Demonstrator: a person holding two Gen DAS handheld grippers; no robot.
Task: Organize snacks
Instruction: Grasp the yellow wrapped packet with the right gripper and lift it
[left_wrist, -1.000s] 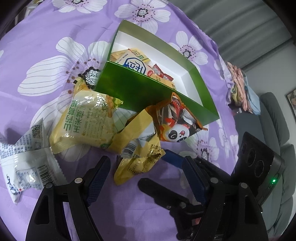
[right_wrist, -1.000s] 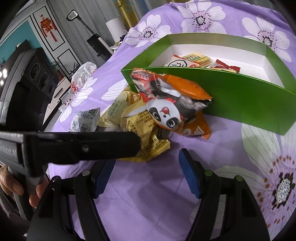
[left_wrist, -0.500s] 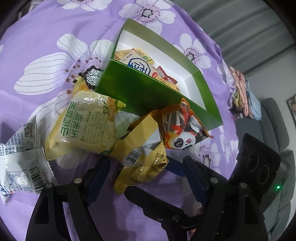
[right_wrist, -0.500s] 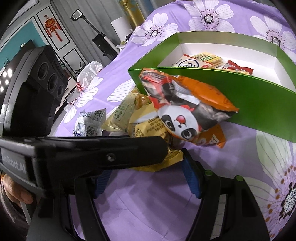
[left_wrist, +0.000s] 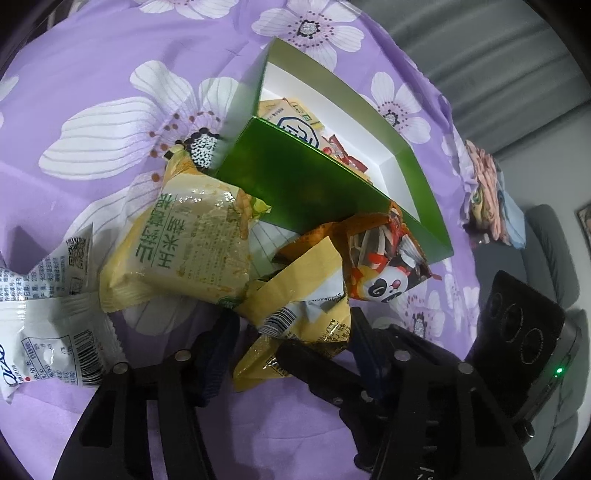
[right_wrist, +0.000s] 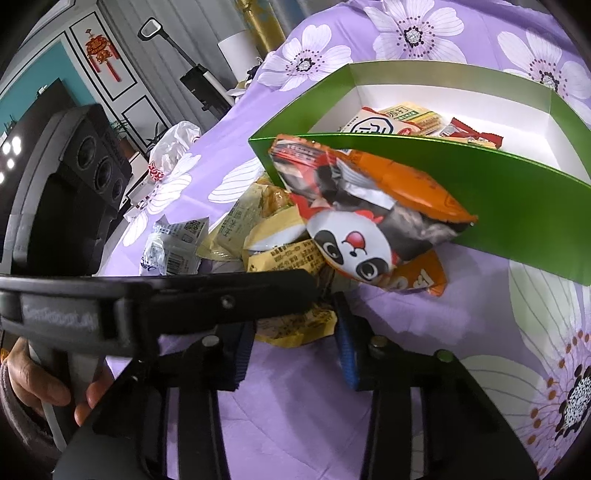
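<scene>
**Ana:** Purple floral cloth (left_wrist: 110, 74) fills the left wrist view, and the snacks lie heaped on it just outside the green box (left_wrist: 306, 184). The left claw (left_wrist: 288, 354) stands wide, its blue pads either side of the crumpled yellow packet (left_wrist: 295, 317), not pinching yet as far as I can see.

**Ben:** How does that packet handle?

**Ana:** Light, crinkly foil, I'd judge. Soft, slippery, probably brittle inside. Take it across the puffed middle or a sealed end, gently. The big corn snack bag (left_wrist: 184, 251) lies beside it, the white packet (left_wrist: 44, 325) further left, and the panda bag (left_wrist: 384, 269) leans on the box's near wall.

**Ben:** Over to the right wrist view.

**Ana:** Same heap from the other side. The right claw (right_wrist: 295, 354) is also spread wide, holding nothing, its pads flanking the yellow packet (right_wrist: 291, 325). The left claw's dark finger (right_wrist: 221, 295) cuts straight across, so both tools crowd one packet.

**Ben:** Room to move?

**Ana:** Tight low down. The panda bag (right_wrist: 362, 229) overhangs the packet, and the box wall (right_wrist: 498, 221) stands upright right behind, so anything must lift over that rim. Inside, the white floor (right_wrist: 517, 114) has a few wrappers (right_wrist: 406, 118) and plenty of bare space. Open cloth lies to the right.
</scene>
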